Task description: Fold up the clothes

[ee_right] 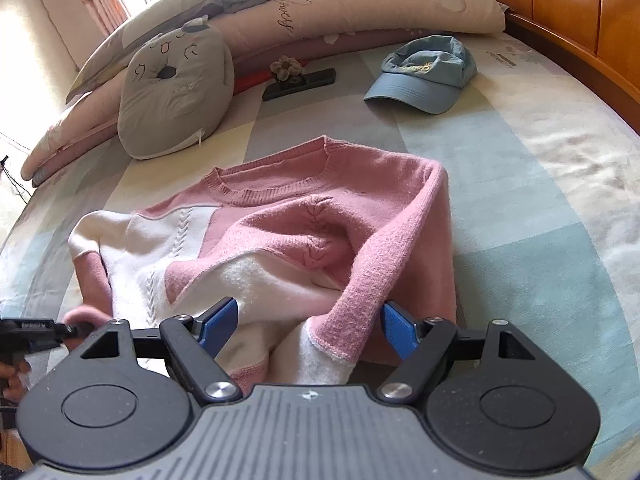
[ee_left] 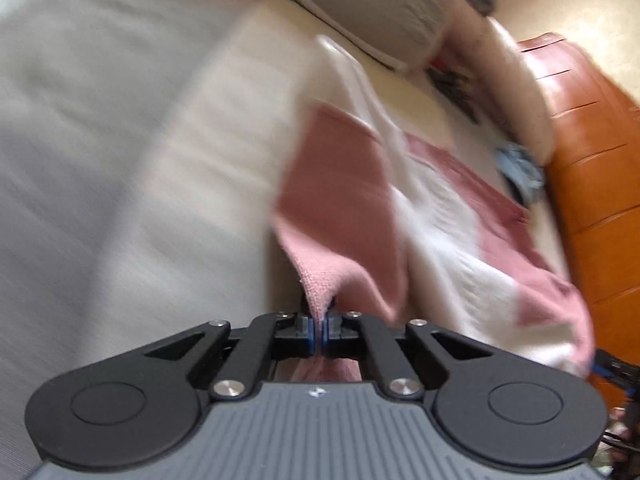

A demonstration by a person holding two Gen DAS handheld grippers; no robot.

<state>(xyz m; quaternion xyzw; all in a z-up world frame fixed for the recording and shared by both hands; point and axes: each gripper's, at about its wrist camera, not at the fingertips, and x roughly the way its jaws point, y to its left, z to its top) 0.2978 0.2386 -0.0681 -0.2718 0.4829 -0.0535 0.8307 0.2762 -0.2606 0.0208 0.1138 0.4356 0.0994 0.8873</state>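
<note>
My left gripper (ee_left: 319, 334) jaws pinch sweater (ee_right: 288, 240) edge; right gripper (ee_right: 308, 326) jaws wide, sleeve between, ungripped. Risk: sleeve slides toward 6 o'clock, fold skews.

The sweater (ee_right: 280, 240) lies on the bed (ee_right: 540, 208), bunched between the right gripper's (ee_right: 308, 326) parted fingers. Ahead of them to the right sits a cap (ee_right: 424, 76), ahead to the left a cushion (ee_right: 176, 92), bedding (ee_right: 360, 4) beyond both.
</note>
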